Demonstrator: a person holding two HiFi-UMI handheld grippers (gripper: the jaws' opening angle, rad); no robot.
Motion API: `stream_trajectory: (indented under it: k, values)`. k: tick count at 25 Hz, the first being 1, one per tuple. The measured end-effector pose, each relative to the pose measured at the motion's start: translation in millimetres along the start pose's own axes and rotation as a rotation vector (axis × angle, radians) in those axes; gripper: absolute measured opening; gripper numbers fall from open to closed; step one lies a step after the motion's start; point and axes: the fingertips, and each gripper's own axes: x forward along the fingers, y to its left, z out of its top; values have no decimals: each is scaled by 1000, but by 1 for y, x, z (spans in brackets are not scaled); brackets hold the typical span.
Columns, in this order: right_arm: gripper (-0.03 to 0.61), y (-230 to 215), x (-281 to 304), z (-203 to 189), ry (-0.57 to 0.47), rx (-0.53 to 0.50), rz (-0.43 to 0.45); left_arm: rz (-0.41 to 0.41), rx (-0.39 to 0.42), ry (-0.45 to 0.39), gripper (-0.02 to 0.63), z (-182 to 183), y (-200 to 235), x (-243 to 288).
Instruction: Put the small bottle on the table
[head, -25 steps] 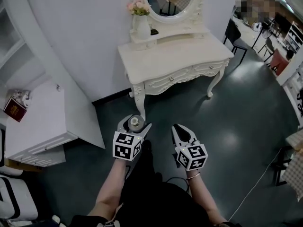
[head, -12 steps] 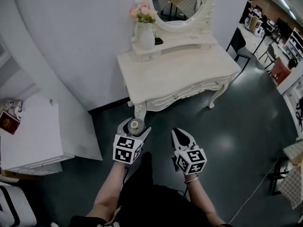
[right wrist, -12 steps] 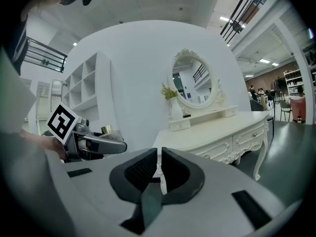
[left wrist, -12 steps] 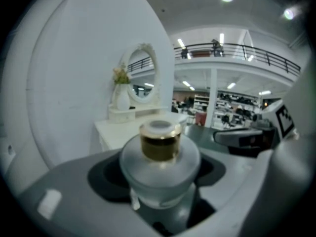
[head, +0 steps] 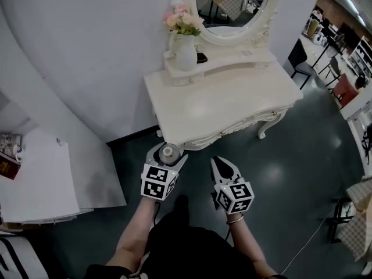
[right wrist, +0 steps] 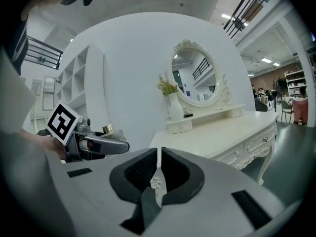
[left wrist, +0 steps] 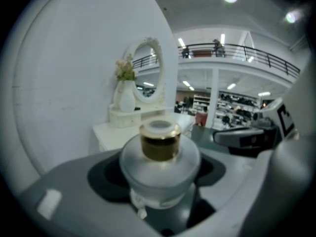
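Note:
A small frosted-glass bottle (left wrist: 159, 163) with a gold collar and white top sits upright between the jaws of my left gripper (head: 167, 153), which is shut on it. From the head view the bottle (head: 169, 151) hangs over the dark floor, just short of the front edge of the white dressing table (head: 224, 100). My right gripper (head: 224, 167) is beside it to the right, shut with nothing between its jaws. The right gripper view shows the left gripper (right wrist: 106, 143) with the bottle's gold top (right wrist: 108, 129), and the table (right wrist: 222, 127) ahead.
On the table's raised back shelf stand a white vase of flowers (head: 185, 46) and an oval mirror (head: 232, 7). A white cabinet (head: 35, 176) stands at the left, a curved white wall (head: 87, 57) behind. A black chair (head: 299, 60) is at the right.
Both grippers have come nearer to the dressing table, whose front edge now lies just ahead of the left gripper. The bottle stays gripped; the right gripper stays shut.

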Motion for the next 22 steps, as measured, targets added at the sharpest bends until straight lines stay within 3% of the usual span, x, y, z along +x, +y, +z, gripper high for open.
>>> stream_trajectory:
  k: [22]
  values:
    - [6,-41,64,32,-25,13,-56,-34,40,20,339,28,45,75]
